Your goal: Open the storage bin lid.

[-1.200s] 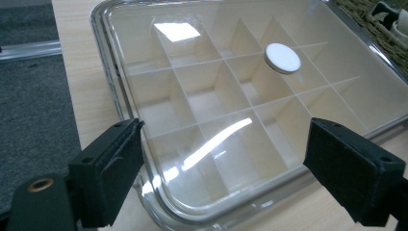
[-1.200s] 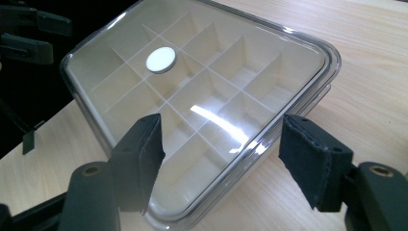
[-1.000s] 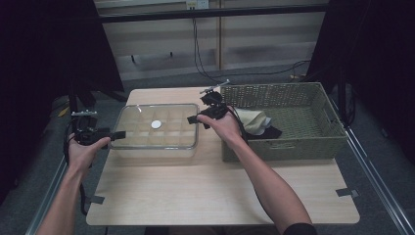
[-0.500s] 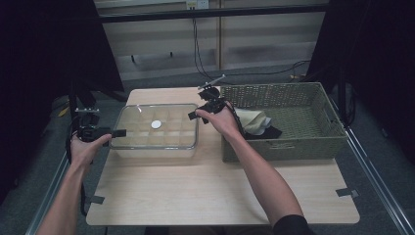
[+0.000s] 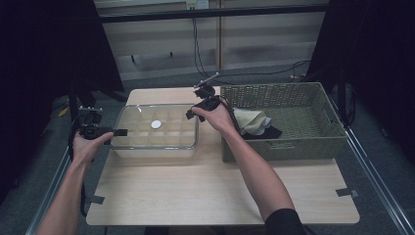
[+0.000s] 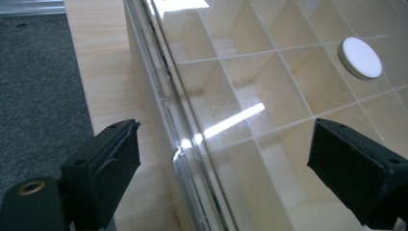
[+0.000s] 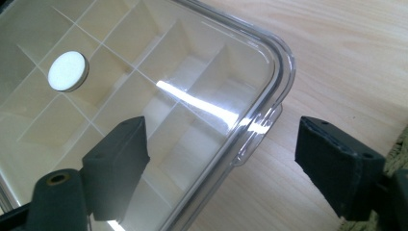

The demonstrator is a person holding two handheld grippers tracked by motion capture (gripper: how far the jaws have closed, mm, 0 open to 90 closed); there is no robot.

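- A clear plastic compartment box [image 5: 155, 131] sits on the light wooden desk [image 5: 220, 191], toward its far left part, with its transparent lid closed over a grid of small cells.
- A small white disc [image 5: 156, 124] lies near the middle of the box; whether it rests on the lid or inside a cell cannot be told.
- The left gripper [image 5: 113, 132] is at the box's left end. In the left gripper view its jaws are spread wide, one outside the box's edge over the desk and one over the lid, neither pressing on the plastic.
- The right gripper [image 5: 192, 114] is at the box's far right corner. Its jaws have just been opening and now stand wide apart, straddling the rounded corner and its latch tab, with the corner between them but not pinched.
- Just right of the box stands a woven wicker basket [image 5: 293, 142]; a pale cloth [image 5: 250, 120] and a dark cloth [image 5: 270, 132] lie in the basket's end nearest the box.
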